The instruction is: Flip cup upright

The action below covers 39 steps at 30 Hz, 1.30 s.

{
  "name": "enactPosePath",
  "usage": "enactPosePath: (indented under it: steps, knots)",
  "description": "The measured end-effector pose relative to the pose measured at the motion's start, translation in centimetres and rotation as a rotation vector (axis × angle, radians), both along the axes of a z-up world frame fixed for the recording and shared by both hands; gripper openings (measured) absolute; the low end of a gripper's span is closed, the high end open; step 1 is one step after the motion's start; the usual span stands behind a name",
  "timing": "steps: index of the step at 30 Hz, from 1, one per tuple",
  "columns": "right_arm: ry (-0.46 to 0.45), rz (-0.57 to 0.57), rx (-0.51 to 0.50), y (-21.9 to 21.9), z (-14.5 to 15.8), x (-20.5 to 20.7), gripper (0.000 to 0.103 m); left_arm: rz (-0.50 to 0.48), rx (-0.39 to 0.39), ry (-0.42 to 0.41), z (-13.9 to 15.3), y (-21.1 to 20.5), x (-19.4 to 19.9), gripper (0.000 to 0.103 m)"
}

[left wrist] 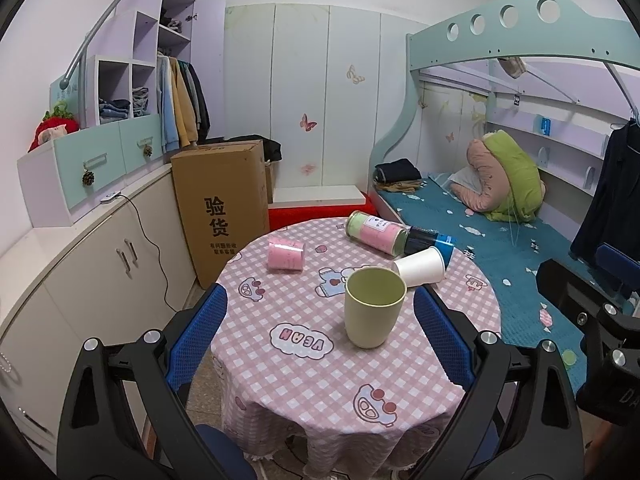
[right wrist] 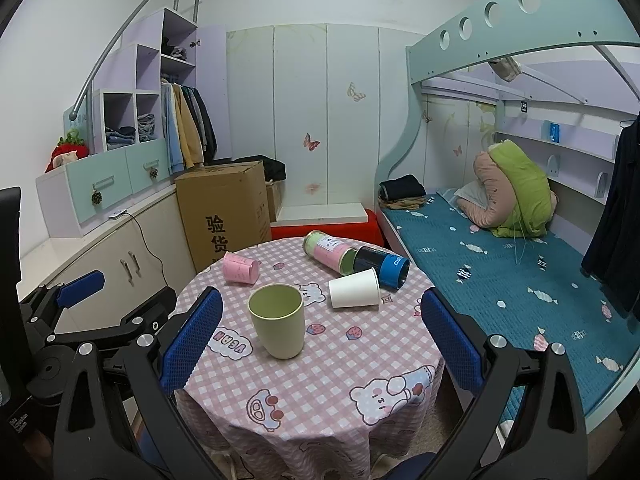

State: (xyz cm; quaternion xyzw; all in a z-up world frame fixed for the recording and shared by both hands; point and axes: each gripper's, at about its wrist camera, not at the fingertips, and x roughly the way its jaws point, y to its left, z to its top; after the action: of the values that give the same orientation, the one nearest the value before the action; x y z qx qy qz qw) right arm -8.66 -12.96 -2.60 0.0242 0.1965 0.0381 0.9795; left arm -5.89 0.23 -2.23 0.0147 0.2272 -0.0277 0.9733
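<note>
A light green cup (left wrist: 373, 307) stands upright on the round table with a pink checked cloth (left wrist: 304, 376); it also shows in the right wrist view (right wrist: 278, 321). A white paper cup (left wrist: 421, 267) (right wrist: 355, 289) lies on its side behind it. A pink cup (left wrist: 285, 253) (right wrist: 241, 267) lies on its side at the far left. My left gripper (left wrist: 320, 328) is open and empty, with the green cup between its fingers' lines but apart. My right gripper (right wrist: 322, 340) is open and empty above the table's near part.
A pink-green canister (left wrist: 376, 233) and a dark blue canister (left wrist: 430, 242) lie at the table's far edge. A cardboard box (left wrist: 220, 208) stands behind left, cabinets (left wrist: 100, 264) at left, a bed (left wrist: 500, 248) at right. The left gripper's body shows in the right wrist view (right wrist: 80, 320).
</note>
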Motion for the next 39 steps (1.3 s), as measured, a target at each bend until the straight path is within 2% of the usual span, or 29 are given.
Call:
enactPosePath:
  steps: [39]
  knots:
    - [-0.003, 0.01, -0.004, 0.07, -0.18, 0.16, 0.096, 0.001, 0.009, -0.008, 0.06, 0.35, -0.14, 0.095]
